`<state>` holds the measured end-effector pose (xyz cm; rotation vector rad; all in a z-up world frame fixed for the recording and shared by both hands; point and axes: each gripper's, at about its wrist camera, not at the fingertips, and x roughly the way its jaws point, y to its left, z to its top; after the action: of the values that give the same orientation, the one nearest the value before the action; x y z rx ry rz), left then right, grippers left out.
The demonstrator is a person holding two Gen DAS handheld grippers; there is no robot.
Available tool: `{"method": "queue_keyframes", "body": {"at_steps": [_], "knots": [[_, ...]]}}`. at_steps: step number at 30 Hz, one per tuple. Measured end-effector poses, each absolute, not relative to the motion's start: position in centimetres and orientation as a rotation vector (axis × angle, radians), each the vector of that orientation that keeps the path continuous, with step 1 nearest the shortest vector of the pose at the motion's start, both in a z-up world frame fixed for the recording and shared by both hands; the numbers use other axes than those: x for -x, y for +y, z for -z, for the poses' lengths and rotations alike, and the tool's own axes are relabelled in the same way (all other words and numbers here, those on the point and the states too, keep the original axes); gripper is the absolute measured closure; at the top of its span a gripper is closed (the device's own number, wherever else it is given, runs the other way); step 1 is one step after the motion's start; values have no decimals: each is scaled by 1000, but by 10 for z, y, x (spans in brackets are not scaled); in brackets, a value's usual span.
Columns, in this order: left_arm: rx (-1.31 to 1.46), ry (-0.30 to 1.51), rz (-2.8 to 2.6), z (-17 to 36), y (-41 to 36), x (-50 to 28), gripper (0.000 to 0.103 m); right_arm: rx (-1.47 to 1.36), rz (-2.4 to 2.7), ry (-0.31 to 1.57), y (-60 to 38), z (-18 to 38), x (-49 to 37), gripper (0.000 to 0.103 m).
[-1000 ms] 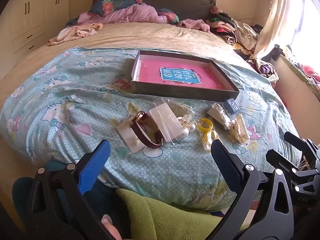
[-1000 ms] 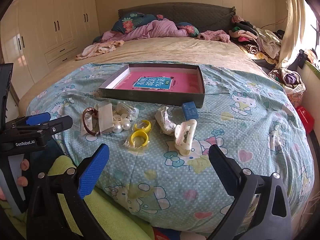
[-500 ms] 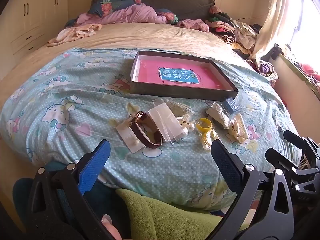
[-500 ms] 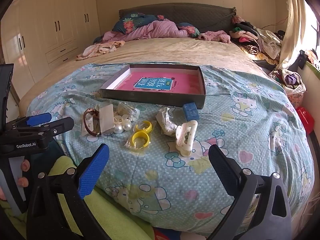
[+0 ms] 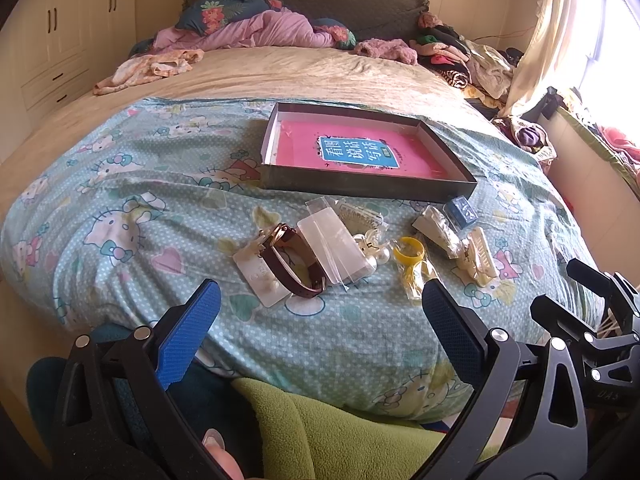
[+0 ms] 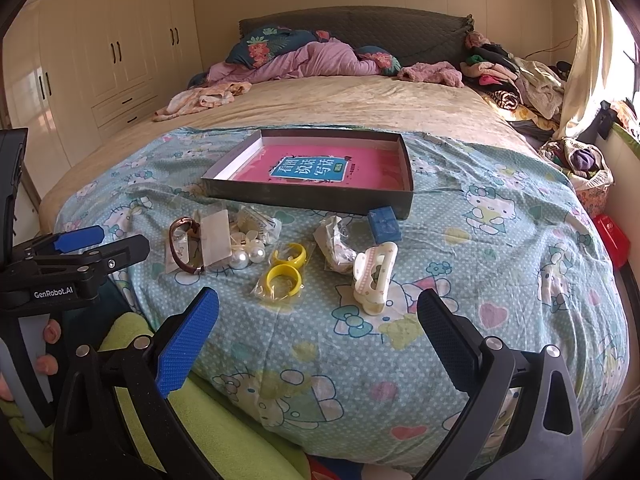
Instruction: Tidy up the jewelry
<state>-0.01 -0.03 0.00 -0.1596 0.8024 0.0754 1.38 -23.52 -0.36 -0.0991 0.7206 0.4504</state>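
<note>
Jewelry lot, laid on a bed with a light-blue cartoon-print quilt (image 6: pixel 500 264).

Shallow dark cardboard tray with pink liner (image 6: pixel 256 195): at 12 o'clock of the scatter, holding no pieces.
Brown leather-strap watch (image 5: pixel 289 266): at 9 o'clock, resting on a white card.
Clear plastic sleeve (image 5: pixel 334 246): overlapping the watch.
White pearl beads (image 6: pixel 249 257): just beside the sleeve.
Two yellow plastic rings (image 6: pixel 285 270): centre, bagged.
Cream plastic hair clip (image 6: pixel 374 278): at 3 o'clock.
Small blue box (image 6: pixel 384 225): touching the tray's front wall.

Left claw (image 5: pixel 316 330): spread wide, empty, over the near edge.
Right claw (image 6: pixel 316 330): spread wide, empty.
</note>
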Motion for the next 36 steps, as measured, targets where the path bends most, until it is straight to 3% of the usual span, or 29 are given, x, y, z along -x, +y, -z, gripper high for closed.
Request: {"method": "queue_keyframes", "body": {"at_steps": [36], "knots": [[159, 790, -103, -2, -1, 0, 9, 92, -462, 732, -233, 7, -26, 4]]}}
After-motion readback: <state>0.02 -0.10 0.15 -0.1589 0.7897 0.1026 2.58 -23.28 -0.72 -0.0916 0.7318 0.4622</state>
